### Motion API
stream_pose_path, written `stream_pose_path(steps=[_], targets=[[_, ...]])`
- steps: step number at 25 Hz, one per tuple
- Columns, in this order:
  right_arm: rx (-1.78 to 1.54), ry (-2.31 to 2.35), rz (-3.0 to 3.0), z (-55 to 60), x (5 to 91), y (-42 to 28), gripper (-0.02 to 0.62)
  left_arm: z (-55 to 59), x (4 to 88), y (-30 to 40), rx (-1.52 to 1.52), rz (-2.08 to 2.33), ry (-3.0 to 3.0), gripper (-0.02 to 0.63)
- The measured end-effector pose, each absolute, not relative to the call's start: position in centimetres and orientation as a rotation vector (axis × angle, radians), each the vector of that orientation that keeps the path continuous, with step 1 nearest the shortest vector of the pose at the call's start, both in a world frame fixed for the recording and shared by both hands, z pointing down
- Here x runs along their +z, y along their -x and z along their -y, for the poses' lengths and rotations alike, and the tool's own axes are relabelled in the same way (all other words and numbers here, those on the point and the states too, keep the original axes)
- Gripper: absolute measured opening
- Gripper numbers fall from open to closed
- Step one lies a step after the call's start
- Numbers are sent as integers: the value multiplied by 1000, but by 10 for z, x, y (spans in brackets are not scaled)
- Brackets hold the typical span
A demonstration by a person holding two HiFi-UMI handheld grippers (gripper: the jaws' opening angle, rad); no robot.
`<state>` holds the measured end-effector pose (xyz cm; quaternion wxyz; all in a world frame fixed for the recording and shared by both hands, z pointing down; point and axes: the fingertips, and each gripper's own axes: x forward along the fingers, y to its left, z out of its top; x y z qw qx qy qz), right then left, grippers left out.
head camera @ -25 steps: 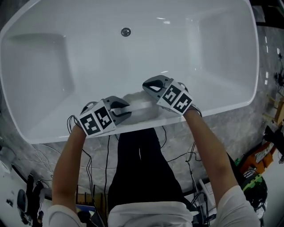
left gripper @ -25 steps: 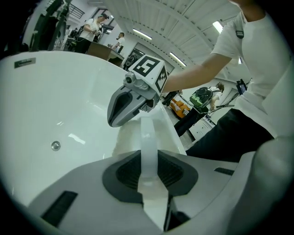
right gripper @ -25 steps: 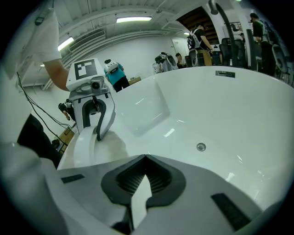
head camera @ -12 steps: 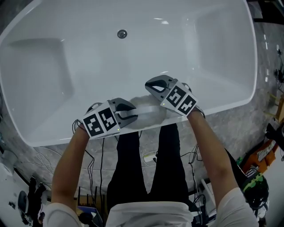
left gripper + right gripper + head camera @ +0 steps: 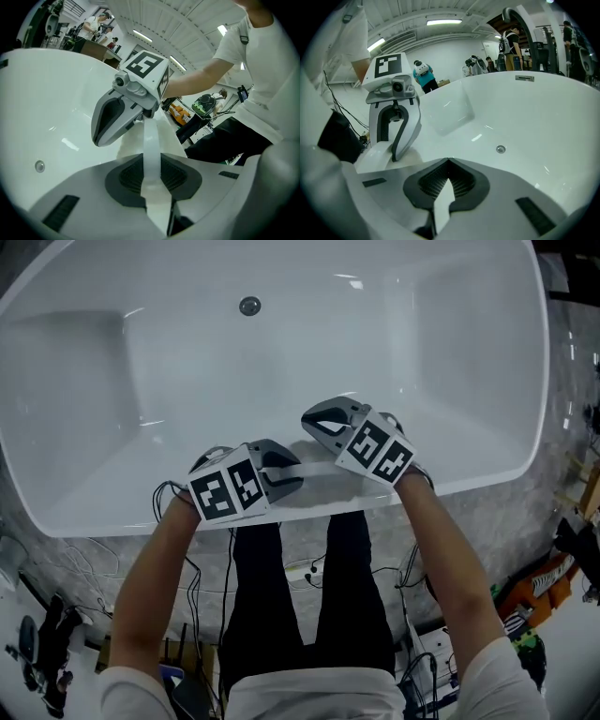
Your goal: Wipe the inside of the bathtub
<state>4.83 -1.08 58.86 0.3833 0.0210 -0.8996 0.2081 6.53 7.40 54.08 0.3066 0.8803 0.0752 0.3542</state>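
While both our grippers sit at the near edge of the large glossy white bathtub (image 5: 441,352), we hold a thin white wiping cloth (image 5: 151,140) drawn taut between them. The left gripper (image 5: 289,474) has its jaws pressed together on one end of the cloth, which runs straight ahead from them to the right gripper (image 5: 317,424). That one's jaws are likewise pinched on the cloth, which shows as a white strip wedged between its ribbed pads. The cloth spans the short gap between the two pairs of jaws and seems to rest on the tub's inner slope just under the near rim. Well ahead of the right jaws, the small round metal drain (image 5: 500,149) lies on the tub floor. We see no streaks or wet patches anywhere, so we cannot tell what has been wiped. We judge the floor, the far wall and both ends are still to be covered.
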Motion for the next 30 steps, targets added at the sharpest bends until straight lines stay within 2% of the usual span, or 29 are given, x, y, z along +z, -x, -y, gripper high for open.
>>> stream_pose_path(steps=[9,16,30], targets=[[521,-54,2327,5,583,-75,18,-75,567,-71,1007,-134,-2271,89],[527,-13,2305,21,631,-105,18,-51,635,-87,1047,-121,-2221,89],[560,36,2278,30,682,-122,18,-26,771,-72,1180,-62,-2125,91]])
